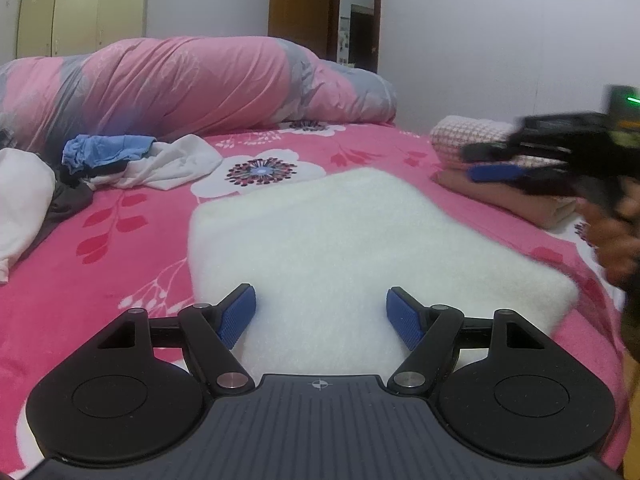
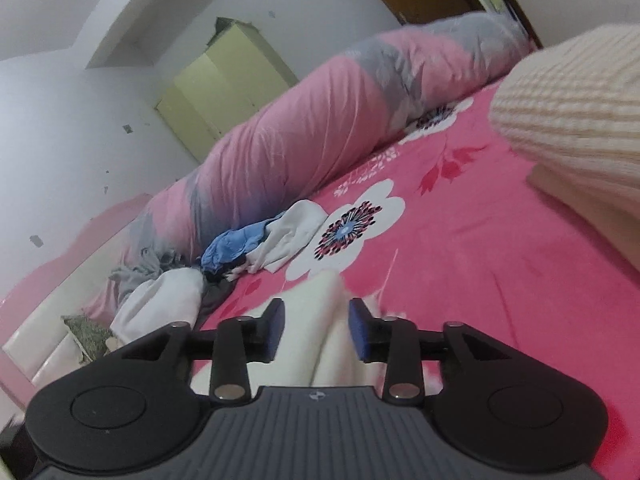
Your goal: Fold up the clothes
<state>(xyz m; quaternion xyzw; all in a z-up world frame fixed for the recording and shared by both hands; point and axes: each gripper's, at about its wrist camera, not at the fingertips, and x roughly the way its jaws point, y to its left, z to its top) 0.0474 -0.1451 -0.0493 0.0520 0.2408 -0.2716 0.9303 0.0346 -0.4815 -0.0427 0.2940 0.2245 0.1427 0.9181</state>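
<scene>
left wrist view, left tongs point(image 1: 321, 312) spread wide over folded white towel point(image 1: 340, 232), right tongs point(image 2: 316, 330) parted, bedsheet point(image 1: 120, 248) bare alongside

Left tongs point(image 1: 321, 312): level and low, pointing forward, jaws spread wide, blue pads point(image 1: 237, 316) facing each other with nothing gripped.
Right tongs point(image 2: 316, 330): rolled to one side in their own view, jaws partly apart, pads point(image 2: 357, 330) not pressed together.
Right tongs in the left view point(image 1: 494, 162): blurred, at the right edge, pointing left, fingers one above the other with a gap.
Hand point(image 1: 618, 236): below and behind the right tongs, blurred, fingers curled on the handle.
</scene>
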